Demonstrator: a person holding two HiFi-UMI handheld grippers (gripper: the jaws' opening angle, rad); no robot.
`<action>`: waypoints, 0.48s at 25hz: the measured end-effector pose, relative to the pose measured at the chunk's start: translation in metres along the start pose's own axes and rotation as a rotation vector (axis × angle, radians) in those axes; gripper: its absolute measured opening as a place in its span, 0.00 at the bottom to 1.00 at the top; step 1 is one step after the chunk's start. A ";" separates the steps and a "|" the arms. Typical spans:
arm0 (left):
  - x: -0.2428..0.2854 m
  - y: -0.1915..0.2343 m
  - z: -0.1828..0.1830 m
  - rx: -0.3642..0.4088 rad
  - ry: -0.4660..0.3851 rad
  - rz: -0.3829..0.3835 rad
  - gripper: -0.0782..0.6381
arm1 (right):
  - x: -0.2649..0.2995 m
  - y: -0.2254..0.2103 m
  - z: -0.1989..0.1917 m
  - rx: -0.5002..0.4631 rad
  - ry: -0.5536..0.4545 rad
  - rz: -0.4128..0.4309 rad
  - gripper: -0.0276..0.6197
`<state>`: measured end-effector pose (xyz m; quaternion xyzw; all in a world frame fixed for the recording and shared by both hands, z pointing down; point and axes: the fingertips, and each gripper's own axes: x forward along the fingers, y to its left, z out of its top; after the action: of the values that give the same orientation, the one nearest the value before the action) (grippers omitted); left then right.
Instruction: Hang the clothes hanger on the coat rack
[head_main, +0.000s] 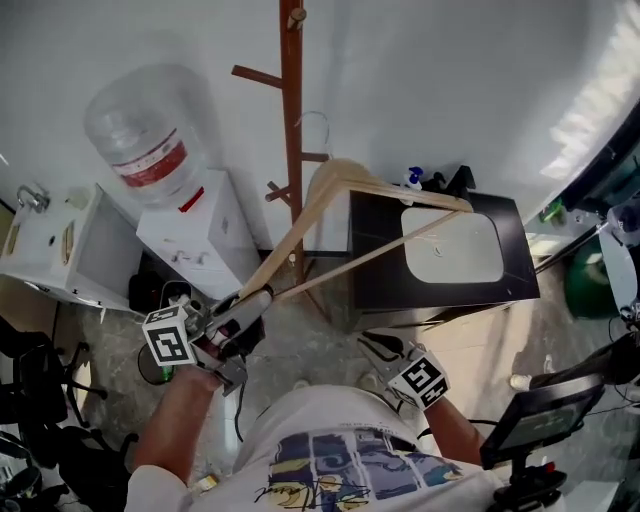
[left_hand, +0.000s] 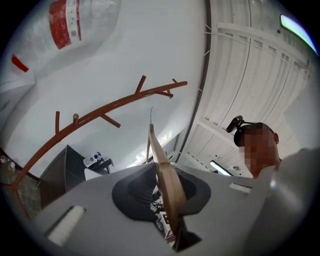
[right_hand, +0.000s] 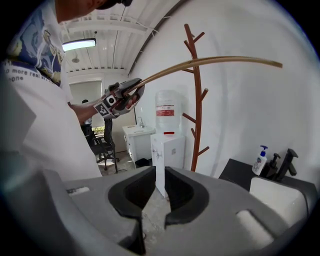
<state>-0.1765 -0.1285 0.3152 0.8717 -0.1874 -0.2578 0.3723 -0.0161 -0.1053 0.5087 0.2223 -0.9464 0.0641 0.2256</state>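
Observation:
A wooden clothes hanger (head_main: 330, 215) is raised in the air, one arm end clamped in my left gripper (head_main: 260, 297). Its body reaches up and right toward the brown coat rack (head_main: 291, 130), and its thin wire hook (head_main: 318, 122) sits just right of the pole. In the left gripper view the hanger (left_hand: 167, 180) runs between the pads of the left gripper (left_hand: 167, 197), with the coat rack (left_hand: 100, 116) arching beyond it. My right gripper (head_main: 385, 352) hangs low near my body. The right gripper view shows this gripper (right_hand: 158, 174) with a narrow gap and nothing in it, the hanger (right_hand: 210, 62) overhead.
A white water dispenser (head_main: 195, 235) carrying a large bottle (head_main: 148, 135) stands left of the rack. Right of it is a dark cabinet (head_main: 380, 260) with a white sink (head_main: 452, 246) and a soap bottle (head_main: 414, 178). White cupboard (head_main: 60, 245) and office chair (head_main: 35, 400) at left.

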 end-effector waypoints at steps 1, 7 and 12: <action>0.001 -0.003 0.008 0.006 -0.002 -0.007 0.18 | 0.001 0.003 0.002 0.001 -0.002 -0.002 0.13; 0.019 -0.017 0.046 0.090 0.019 -0.017 0.18 | 0.002 0.016 0.008 -0.003 -0.019 -0.012 0.13; 0.040 -0.021 0.080 0.116 0.025 -0.046 0.18 | -0.001 0.015 0.009 0.022 -0.014 -0.026 0.13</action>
<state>-0.1889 -0.1802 0.2396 0.8990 -0.1774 -0.2439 0.3174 -0.0259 -0.0938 0.4996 0.2376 -0.9442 0.0701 0.2171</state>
